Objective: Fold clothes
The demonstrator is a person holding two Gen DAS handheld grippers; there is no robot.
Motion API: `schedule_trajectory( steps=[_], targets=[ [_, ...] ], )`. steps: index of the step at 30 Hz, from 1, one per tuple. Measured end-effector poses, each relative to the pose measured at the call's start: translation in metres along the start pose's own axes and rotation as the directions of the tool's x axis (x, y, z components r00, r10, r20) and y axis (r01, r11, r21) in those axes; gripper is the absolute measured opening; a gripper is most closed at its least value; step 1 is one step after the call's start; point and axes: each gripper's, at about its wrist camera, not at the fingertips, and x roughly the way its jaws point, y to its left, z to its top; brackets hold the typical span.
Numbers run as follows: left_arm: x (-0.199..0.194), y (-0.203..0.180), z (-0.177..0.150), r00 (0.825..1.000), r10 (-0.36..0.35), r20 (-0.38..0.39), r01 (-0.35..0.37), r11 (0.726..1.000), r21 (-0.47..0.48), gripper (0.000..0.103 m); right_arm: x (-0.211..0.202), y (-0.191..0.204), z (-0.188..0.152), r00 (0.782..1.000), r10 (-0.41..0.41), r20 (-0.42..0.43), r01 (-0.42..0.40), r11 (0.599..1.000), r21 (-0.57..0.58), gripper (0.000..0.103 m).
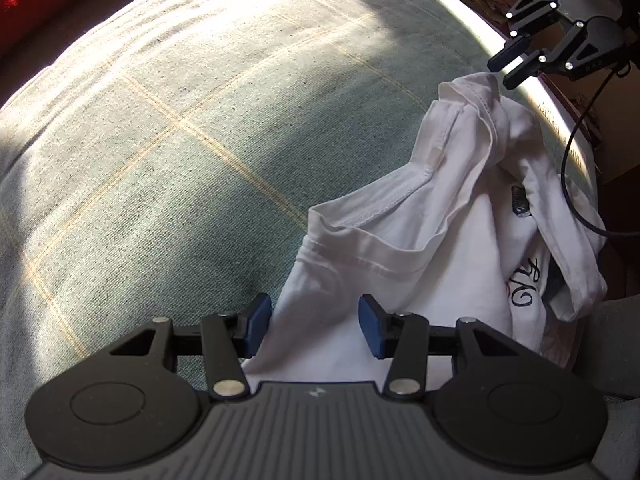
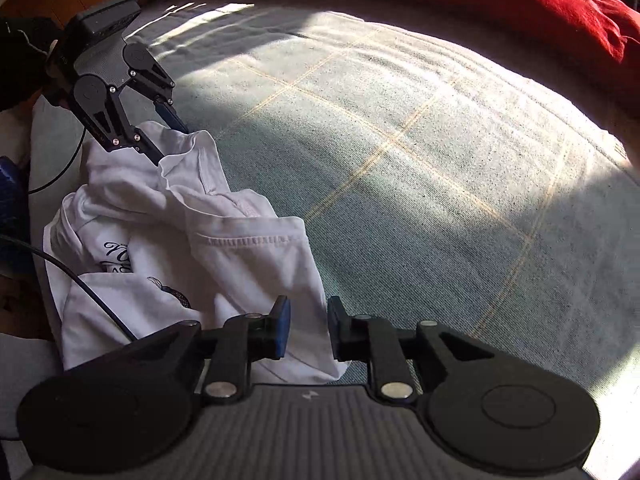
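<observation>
Blue-padded left hand-held gripper (image 1: 314, 326) stands wide open, jaws straddling white cloth without clamping. Right hand-held gripper (image 2: 308, 326) is partly open with fabric between its pads; from the left wrist view its tips meet a hem, so whether it grips cannot be told. White printed T-shirt (image 1: 432, 240) lies bunched at the near edge of the grey-green checked blanket (image 1: 200, 140). Assessment: no fold made; spreading flat and all folding remain.

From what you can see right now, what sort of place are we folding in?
Probably a bedroom at home: a white T-shirt lies crumpled on a soft, checked grey-green blanket, with a red cushion or cover along its far edge and sunlight falling across it.
</observation>
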Motion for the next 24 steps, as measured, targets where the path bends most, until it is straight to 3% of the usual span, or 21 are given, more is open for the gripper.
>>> schedule_trajectory(
  steps=[4, 10, 16, 24],
  targets=[
    [-0.025, 0.019, -0.015, 0.999, 0.018, 0.032, -0.018, 1.0, -0.013, 0.049, 0.0, 0.008, 0.031, 0.998, 0.049, 0.04, -0.049, 0.999, -0.014, 0.032],
    [-0.031, 0.033, -0.005, 0.997, 0.044, 0.057, -0.041, 0.997, -0.059, 0.05, 0.031, 0.031, 0.089, 0.982, 0.175, 0.072, -0.169, 0.982, -0.079, 0.041],
    [-0.031, 0.048, -0.016, 0.996, 0.051, 0.069, -0.043, 0.994, -0.101, 0.054, 0.095, 0.055, 0.14, 0.95, 0.31, 0.024, -0.306, 0.946, -0.107, 0.045],
    [-0.027, 0.063, -0.022, 0.995, 0.03, 0.094, -0.02, 0.994, -0.111, 0.056, 0.158, 0.069, 0.158, 0.933, 0.348, -0.09, -0.357, 0.926, -0.121, 0.049]
  ],
)
